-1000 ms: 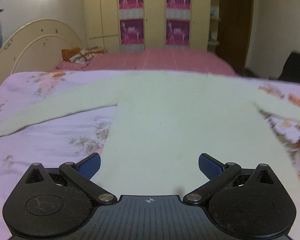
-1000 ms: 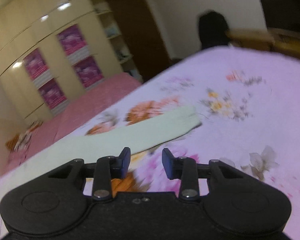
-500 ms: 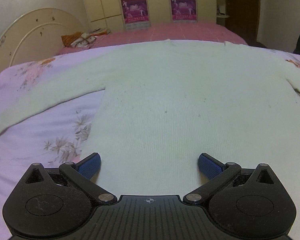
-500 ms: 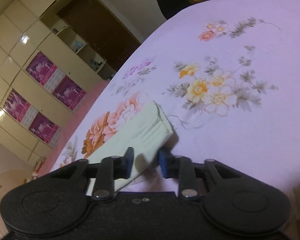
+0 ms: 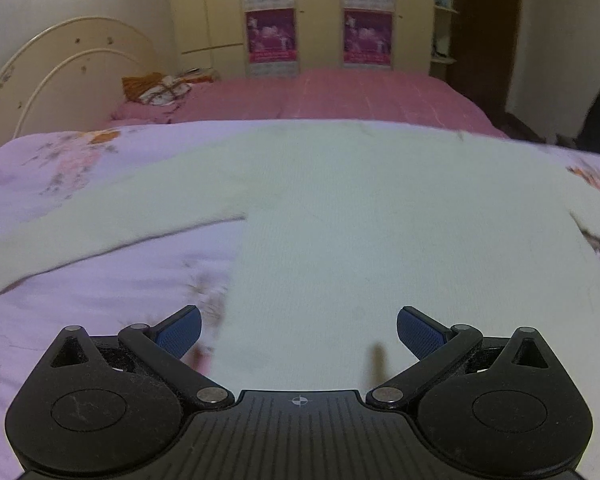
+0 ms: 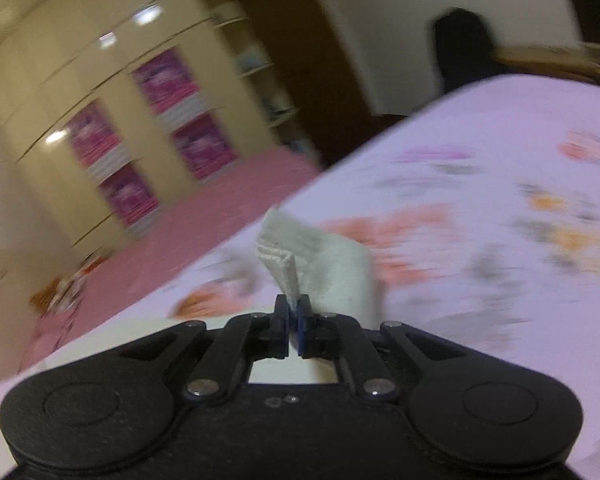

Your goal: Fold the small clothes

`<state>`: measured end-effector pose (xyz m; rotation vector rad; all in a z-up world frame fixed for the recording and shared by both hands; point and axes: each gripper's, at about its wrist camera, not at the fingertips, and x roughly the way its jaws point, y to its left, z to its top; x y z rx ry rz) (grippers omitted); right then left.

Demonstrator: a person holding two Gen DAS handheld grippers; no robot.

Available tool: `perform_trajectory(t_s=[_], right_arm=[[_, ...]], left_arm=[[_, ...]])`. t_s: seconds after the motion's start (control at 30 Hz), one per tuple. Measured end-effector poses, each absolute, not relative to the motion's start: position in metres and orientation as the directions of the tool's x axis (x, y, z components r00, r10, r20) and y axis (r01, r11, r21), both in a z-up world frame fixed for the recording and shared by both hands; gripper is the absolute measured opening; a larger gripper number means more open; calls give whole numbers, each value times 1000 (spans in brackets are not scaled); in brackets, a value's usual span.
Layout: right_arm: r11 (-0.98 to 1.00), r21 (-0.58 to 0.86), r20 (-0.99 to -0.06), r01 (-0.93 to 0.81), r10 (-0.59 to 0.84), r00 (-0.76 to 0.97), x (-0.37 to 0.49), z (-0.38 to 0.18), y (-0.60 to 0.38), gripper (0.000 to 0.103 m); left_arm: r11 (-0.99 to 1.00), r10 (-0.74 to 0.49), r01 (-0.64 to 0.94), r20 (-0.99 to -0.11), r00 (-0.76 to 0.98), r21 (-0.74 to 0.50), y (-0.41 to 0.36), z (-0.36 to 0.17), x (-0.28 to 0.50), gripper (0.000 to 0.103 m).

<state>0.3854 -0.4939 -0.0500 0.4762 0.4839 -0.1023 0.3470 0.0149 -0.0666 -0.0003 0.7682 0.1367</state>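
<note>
Floral bedsheet (image 5: 100,280) | left gripper (image 5: 299,330) jaws wide, empty | right gripper (image 6: 294,314) jaws pinching sweater cuff (image 6: 288,256)

Warm dim indoor light, ceiling glare reflected on wardrobe (image 6: 112,92) doors, heavy motion blur, fisheye-curved edges

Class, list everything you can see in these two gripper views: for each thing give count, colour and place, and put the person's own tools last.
sweater: one, cream, spread flat on the floral sheet
sleeve cuff: one, cream, pinched and lifted off the sheet
floral sheet: one, lilac, covering the near bed
pink bed: one, beyond the near bed
headboard: one, cream, far left
wardrobe: one, cream with magenta panels, back wall
left gripper: black, blue pads, open over the sweater's hem
right gripper: black, shut on the sleeve cuff
</note>
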Motion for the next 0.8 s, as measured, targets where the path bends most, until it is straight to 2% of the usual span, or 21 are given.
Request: perform_trajectory(t_s=[0.4,0.67,0.8], right_arm=[[922,349,-503,-170,337,796,434,-41,-261,5],[914,290,-562,-284,403,722,451,-55,-160,5],[926,234,-582,-297,378,720,452,-61,-135,7]], left_arm=[[981,109,-190,-687,718,-43,84,-56,348,103],[967,110,-238,-698,708,-90,126,-58,340,103],[963,98,-247,-705,702,-111,135,-66,348,103]])
